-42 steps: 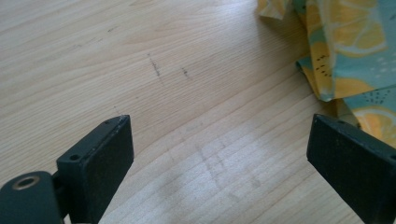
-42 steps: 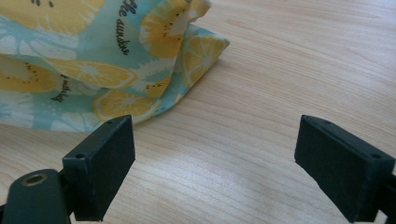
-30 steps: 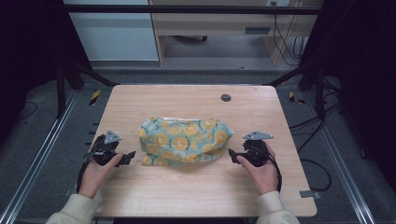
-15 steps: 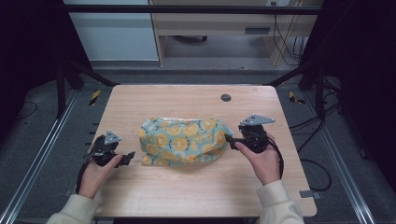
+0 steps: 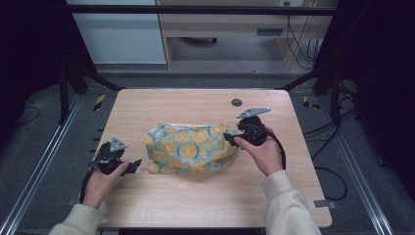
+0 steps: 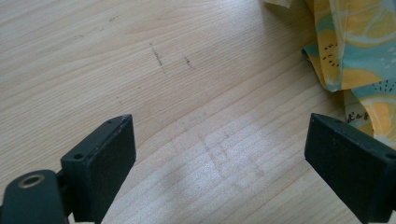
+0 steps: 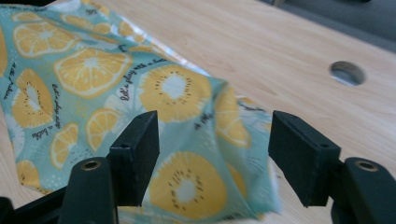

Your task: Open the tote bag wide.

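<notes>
Near the front-left corner of the pale wooden worktop (image 5: 195,103), the left gripper (image 5: 128,166) rests with its jaws wide apart over bare wood, just beside the crumpled teal cloth printed with yellow citrus slices (image 5: 191,147). That cloth lies mid-worktop. At its right end, the right gripper (image 5: 234,139) straddles a raised fold, jaws apart. Beyond, near the far edge, sits a round grommet hole (image 5: 237,102).

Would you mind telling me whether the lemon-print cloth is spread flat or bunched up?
Bunched up: the cloth sits as a rumpled, puffy heap on the table, with folds and overlapping edges.
</notes>
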`<state>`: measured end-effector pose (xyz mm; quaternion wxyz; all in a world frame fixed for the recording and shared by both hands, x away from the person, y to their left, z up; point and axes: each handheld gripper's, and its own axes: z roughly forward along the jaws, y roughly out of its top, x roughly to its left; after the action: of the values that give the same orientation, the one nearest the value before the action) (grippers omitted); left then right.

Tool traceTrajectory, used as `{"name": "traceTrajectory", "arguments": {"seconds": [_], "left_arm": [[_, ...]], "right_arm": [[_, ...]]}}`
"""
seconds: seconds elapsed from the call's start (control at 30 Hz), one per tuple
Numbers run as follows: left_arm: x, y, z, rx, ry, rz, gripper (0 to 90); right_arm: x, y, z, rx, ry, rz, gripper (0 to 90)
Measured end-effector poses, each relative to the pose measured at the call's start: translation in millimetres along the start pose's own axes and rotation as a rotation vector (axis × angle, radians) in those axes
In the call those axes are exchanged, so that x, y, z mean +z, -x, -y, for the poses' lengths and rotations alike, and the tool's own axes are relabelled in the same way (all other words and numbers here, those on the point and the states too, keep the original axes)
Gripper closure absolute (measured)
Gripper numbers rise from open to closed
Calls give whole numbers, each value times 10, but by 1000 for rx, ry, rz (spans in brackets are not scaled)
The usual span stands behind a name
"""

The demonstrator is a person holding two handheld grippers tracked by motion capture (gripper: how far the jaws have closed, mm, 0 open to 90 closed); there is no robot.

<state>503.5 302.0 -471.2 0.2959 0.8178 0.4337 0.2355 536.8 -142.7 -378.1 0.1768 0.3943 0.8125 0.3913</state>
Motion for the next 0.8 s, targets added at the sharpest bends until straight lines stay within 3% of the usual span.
{"name": "traceTrajectory", "arguments": {"seconds": [0.1, 0.13, 0.17, 0.2, 0.23, 0.27, 0.37, 0.5, 0.63, 0.8], "left_arm": [[-5, 0, 1, 0, 2, 2, 87], [-9, -1, 1, -1, 4, 1, 87], [-9, -1, 1, -1, 4, 1, 87], [-14, -8, 1, -1, 5, 0, 87], [-14, -8, 1, -1, 5, 0, 87], [-13, -14, 1, -3, 6, -1, 88], [-12, -20, 1, -7, 8, -3, 88], [-18, -15, 1, -7, 9, -4, 88], [-20, -16, 0, -11, 13, -6, 90], [-31, -1, -9, -7, 18, -4, 102]], "right_arm": [[151, -25, -26, 4, -37, -32, 358], [189, -40, -33, -4, -51, -42, 427], [189, -40, -33, -4, -51, -42, 427], [234, -88, -35, -44, -65, -65, 594], [234, -88, -35, -44, -65, -65, 594], [236, -133, -32, -66, -67, -71, 735], [185, -186, -30, -83, -44, -78, 871], [26, -295, -36, -106, 6, -95, 900], [-241, -486, 28, -151, 79, -136, 900], [-474, -719, 266, -174, 113, -180, 900]]}}
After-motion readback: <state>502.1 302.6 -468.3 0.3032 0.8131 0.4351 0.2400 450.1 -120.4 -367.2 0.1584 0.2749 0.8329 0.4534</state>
